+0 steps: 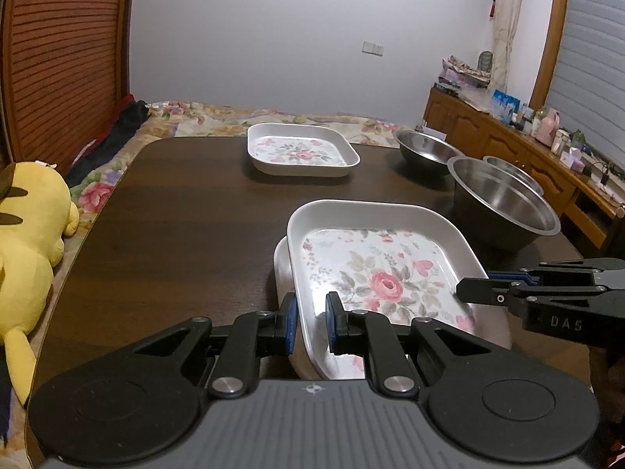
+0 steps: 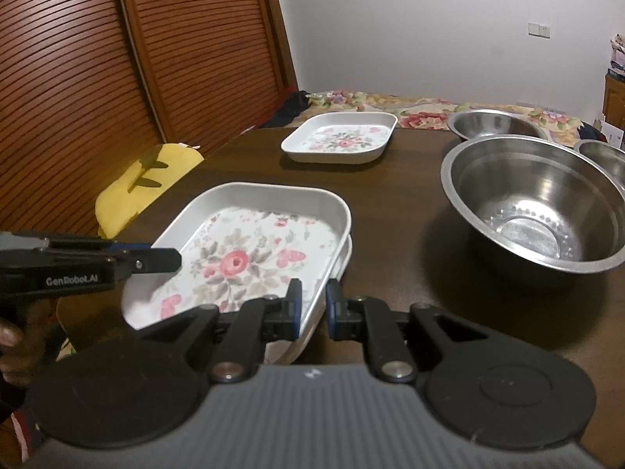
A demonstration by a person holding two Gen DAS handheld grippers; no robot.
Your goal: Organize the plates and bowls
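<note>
A white square plate with a rose print (image 1: 386,273) (image 2: 250,250) sits slightly askew on a second plate (image 1: 282,269) (image 2: 346,252), of which only an edge shows. My left gripper (image 1: 311,306) is shut on the top plate's near left rim and shows in the right wrist view (image 2: 175,261). My right gripper (image 2: 313,301) is shut on its near right rim and shows in the left wrist view (image 1: 465,288). A third floral plate (image 1: 300,150) (image 2: 340,138) lies at the far side of the dark table (image 1: 175,215) (image 2: 390,195).
Three steel bowls stand to the right: a large one (image 1: 504,199) (image 2: 535,203), one behind it (image 1: 425,148) (image 2: 492,123) and a smaller one (image 1: 515,168) (image 2: 605,160). A yellow plush toy (image 1: 27,234) (image 2: 136,183) lies off the table's left edge. A bed lies beyond.
</note>
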